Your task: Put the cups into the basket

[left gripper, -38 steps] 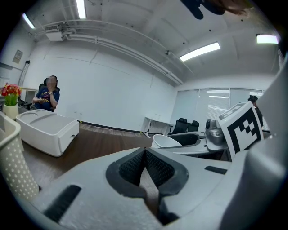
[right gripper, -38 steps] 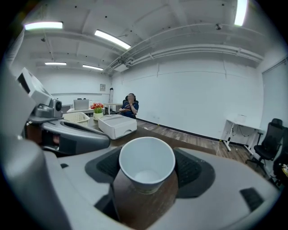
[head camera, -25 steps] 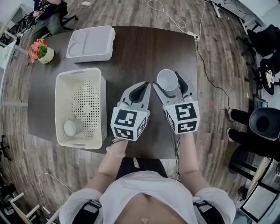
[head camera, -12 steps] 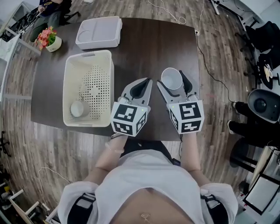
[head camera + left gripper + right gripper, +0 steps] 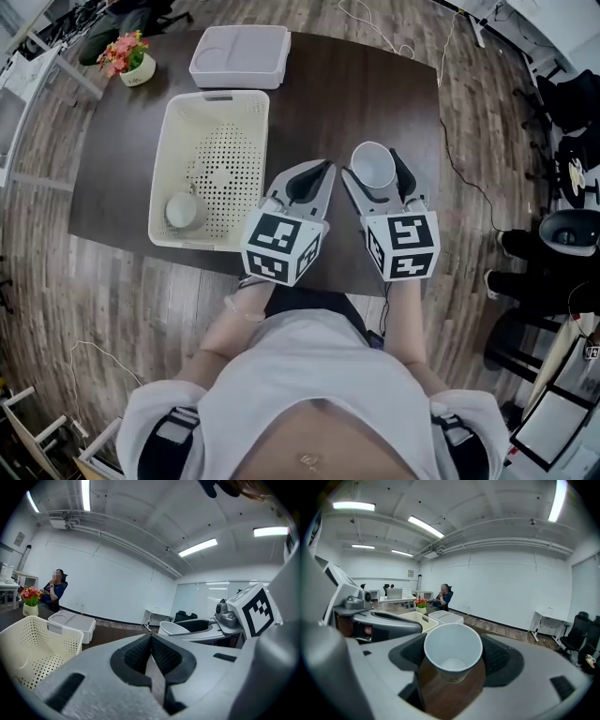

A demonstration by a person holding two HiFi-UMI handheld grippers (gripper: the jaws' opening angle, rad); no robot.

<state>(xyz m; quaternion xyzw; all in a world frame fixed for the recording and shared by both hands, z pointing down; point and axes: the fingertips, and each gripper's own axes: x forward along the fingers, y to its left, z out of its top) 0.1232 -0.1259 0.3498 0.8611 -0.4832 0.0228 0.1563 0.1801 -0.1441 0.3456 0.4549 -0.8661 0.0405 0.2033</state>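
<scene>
One cup [image 5: 372,166] in right gripper [image 5: 374,172] — second cup [image 5: 180,211] (white) inside basket [image 5: 254,161]

Two cups show, one cup [image 5: 180,210] at the near left and one cup [image 5: 374,171] at the right, with one basket [image 5: 217,150] at the left, one tray [image 5: 240,54] far off, one flower pot [image 5: 131,58] at the far left, one table [image 5: 319,103], and two grippers, a left gripper [image 5: 325,166] and a right gripper [image 5: 370,161].
</scene>
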